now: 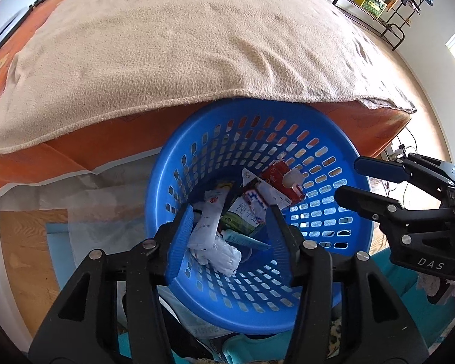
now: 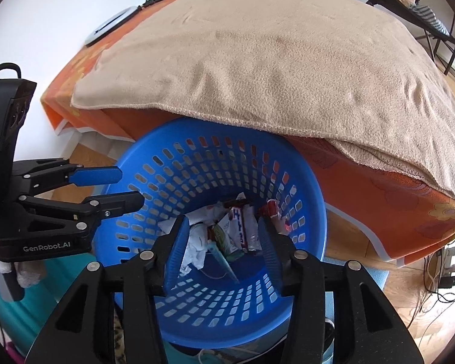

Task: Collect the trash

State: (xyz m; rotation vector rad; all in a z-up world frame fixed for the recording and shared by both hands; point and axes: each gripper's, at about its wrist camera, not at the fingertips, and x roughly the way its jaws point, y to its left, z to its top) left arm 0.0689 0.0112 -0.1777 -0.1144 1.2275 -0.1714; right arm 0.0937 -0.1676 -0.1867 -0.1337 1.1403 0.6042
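A blue perforated plastic basket [image 1: 197, 139] stands against the bed and holds several pieces of trash: a red-and-white carton [image 1: 280, 186], a green-and-white carton [image 1: 245, 217] and crumpled white wrappers [image 1: 215, 248]. It also shows in the right wrist view [image 2: 306, 188], with wrappers [image 2: 241, 230] at its bottom. My left gripper [image 1: 230, 239] is open and empty above the basket mouth; it also shows in the right wrist view [image 2: 127, 188]. My right gripper [image 2: 221, 251] is open and empty over the basket; it also shows in the left wrist view [image 1: 348, 179].
A bed with an orange sheet [image 1: 60, 157] and a beige blanket [image 1: 179, 48] rises right behind the basket. A teal mat [image 2: 15, 309] lies under the basket. Wooden floor [image 1: 24, 242] lies to the left, cables [image 2: 443, 261] to the right, a metal rack [image 1: 379, 3] far back.
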